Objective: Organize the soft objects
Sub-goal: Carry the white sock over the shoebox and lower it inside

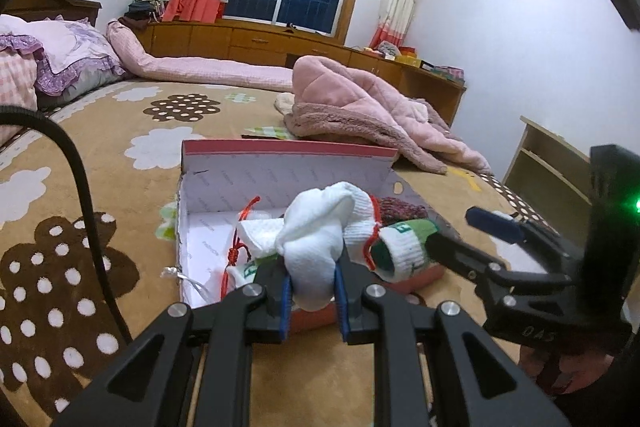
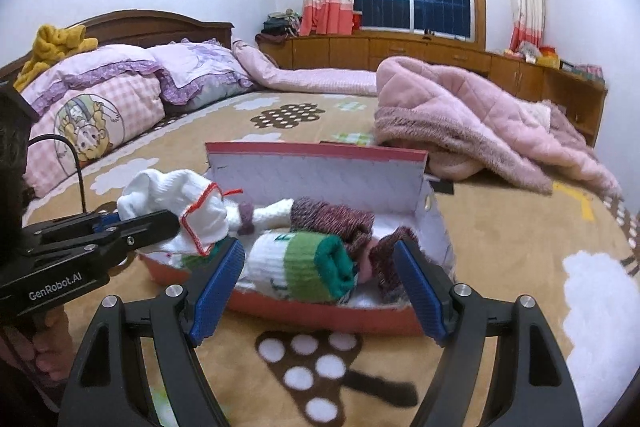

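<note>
My left gripper (image 1: 314, 291) is shut on a bunched white sock (image 1: 320, 235) with a red stitched edge and holds it over the near end of the red shoe box (image 1: 280, 175). The box lies on the bed with its lid standing up, white inside. In it lie a green-and-white rolled sock (image 2: 304, 267), maroon knit socks (image 2: 332, 223) and a white sock with a purple band (image 2: 264, 213). My right gripper (image 2: 318, 251) stands open at the box's near rim (image 2: 320, 315), its blue pads (image 2: 218, 287) on either side of the green roll without pressing it. From that side, the left gripper (image 2: 152, 219) shows with the white sock (image 2: 172, 195).
The box sits on a tan blanket (image 2: 500, 267) with cloud and dotted patterns. A pink fleece robe (image 2: 460, 123) is heaped behind the box to the right. Pillows (image 2: 120, 95) lie at the left, wooden cabinets (image 2: 400, 51) under the window. A black cable (image 1: 80, 187) hangs at the left.
</note>
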`<move>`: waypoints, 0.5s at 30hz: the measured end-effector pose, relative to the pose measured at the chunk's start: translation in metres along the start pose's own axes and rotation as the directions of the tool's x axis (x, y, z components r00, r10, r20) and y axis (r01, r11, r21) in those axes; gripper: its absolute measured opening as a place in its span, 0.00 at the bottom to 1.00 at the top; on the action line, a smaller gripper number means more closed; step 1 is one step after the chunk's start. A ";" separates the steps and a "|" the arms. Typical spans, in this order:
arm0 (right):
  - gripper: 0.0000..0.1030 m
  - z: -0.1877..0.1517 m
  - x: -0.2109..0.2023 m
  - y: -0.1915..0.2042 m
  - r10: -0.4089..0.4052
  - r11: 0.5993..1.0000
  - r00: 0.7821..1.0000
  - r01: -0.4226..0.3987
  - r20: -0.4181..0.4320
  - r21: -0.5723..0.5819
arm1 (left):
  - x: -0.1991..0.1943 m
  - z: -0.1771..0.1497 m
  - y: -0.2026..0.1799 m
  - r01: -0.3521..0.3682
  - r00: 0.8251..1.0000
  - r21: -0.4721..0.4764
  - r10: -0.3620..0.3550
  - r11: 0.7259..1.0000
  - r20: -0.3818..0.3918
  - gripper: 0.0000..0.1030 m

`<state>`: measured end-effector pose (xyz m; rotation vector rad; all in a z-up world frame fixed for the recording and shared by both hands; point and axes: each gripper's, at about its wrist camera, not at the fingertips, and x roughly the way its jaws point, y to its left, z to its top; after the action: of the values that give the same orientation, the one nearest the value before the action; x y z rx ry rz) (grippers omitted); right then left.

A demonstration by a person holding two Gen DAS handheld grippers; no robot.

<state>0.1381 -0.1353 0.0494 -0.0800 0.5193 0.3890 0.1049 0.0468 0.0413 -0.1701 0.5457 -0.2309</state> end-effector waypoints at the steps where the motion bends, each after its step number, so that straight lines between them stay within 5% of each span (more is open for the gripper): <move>1: 0.77 0.001 0.001 -0.001 -0.007 1.000 1.000 0.007 0.004 -0.004 | 0.003 0.000 0.001 -0.006 1.000 -0.001 0.006 1.000 -0.002 0.17; 15: 0.77 0.000 0.030 -0.015 -0.025 0.999 0.999 0.026 -0.047 0.028 | 0.035 -0.002 0.010 -0.073 0.996 0.008 0.074 0.997 -0.048 0.17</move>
<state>0.1676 -0.1395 0.0341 -0.0679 0.5691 0.3554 0.1349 0.0465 0.0201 -0.1384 0.5976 -0.1655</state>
